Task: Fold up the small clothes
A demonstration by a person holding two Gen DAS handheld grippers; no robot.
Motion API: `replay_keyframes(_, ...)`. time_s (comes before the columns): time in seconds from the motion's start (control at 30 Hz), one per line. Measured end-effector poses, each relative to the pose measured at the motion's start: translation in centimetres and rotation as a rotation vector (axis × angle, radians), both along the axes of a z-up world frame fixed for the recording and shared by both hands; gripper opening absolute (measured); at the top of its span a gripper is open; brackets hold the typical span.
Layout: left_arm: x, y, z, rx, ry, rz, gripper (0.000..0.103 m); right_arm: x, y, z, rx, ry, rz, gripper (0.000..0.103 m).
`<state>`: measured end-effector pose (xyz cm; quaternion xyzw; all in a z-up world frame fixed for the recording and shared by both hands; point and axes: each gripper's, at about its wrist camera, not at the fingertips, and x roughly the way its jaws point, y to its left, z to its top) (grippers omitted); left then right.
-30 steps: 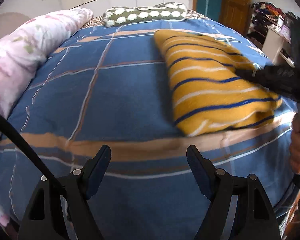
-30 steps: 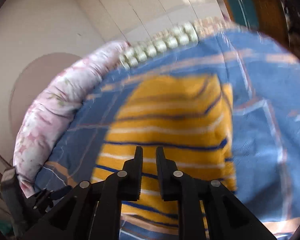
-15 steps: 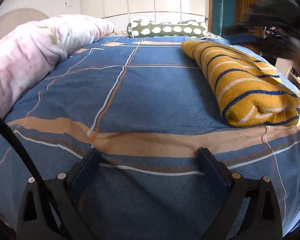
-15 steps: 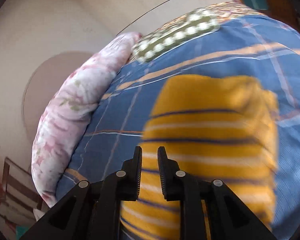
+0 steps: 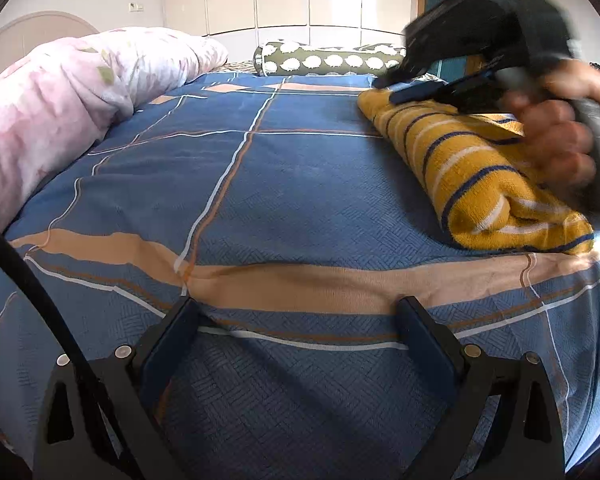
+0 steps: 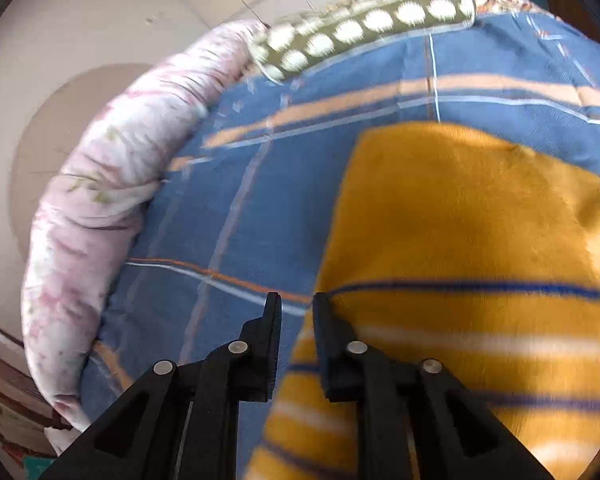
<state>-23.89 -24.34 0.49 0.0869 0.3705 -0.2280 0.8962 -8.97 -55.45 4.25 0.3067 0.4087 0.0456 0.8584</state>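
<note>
Lying folded into a thick bundle on the bed point(image 5: 260, 184), the yellow striped garment point(image 5: 480, 184) looks nearly done. The left gripper point(image 5: 300, 316) rests spread and empty on the cover; the right gripper point(image 6: 296, 308), fingers slightly parted and grasping nothing, hovers over the garment's edge.

left wrist: low over bed point(image 5: 300, 184); right wrist: higher; shared: bed

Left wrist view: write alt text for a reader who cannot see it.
A folded yellow striped garment lies at the right on a blue patterned bedspread, with a hand holding the blurred right tongs over it. The left tongs stand wide open and empty in front, a pink quilt to the left.
</note>
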Motion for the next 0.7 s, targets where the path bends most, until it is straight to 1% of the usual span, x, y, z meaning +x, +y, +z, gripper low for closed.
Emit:
replay_keyframes(0.07,0.0,0.0,0.0,0.001,-0.001,0.002,0.099,-1.8,0.8,0.4,0.057,-0.045,0.034,0.022)
replay_keyframes(0.17,0.1,-0.1,0.0,0.003,-0.002,0.004,0.099,-4.6,1.7,-1.7,0.131,-0.025,0.060,0.021)
replay_keyframes(0.2,0.1,-0.1,0.0,0.004,-0.001,0.004,0.099,-5.5,2.0,-2.6,0.159,-0.024,0.065,0.019)
replay_keyframes(0.27,0.1,-0.1,0.1,0.006,0.000,0.005,0.099,-7.2,2.3,-3.4,0.212,-0.049,0.059,0.019)
replay_keyframes(0.3,0.1,-0.2,0.1,0.007,0.002,0.005,0.099,-8.3,2.4,-3.8,0.257,-0.052,0.057,0.019)
replay_keyframes(0.43,0.2,-0.2,0.0,0.007,0.009,0.008,0.099,-11.2,3.5,-5.1,0.292,-0.046,0.079,0.018)
replay_keyframes(0.57,0.2,-0.2,0.0,0.007,0.009,0.008,0.099,-13.9,3.8,-6.9,0.357,-0.008,0.097,0.017)
replay_keyframes(0.6,0.2,-0.3,0.0,0.007,0.009,0.008,0.099,-14.4,4.1,-7.3,0.336,0.035,0.096,0.017)
replay_keyframes(0.63,0.2,-0.2,0.1,0.007,0.008,0.007,0.099,-14.9,4.3,-7.1,0.277,0.063,0.091,0.017)
replay_keyframes(0.67,0.2,-0.2,0.0,0.007,0.009,0.008,0.099,-15.5,4.3,-6.4,0.245,0.045,0.098,0.017)
replay_keyframes(0.7,0.2,-0.3,0.0,0.006,0.007,0.009,0.099,-16.3,3.9,-4.9,0.217,0.004,0.104,0.021)
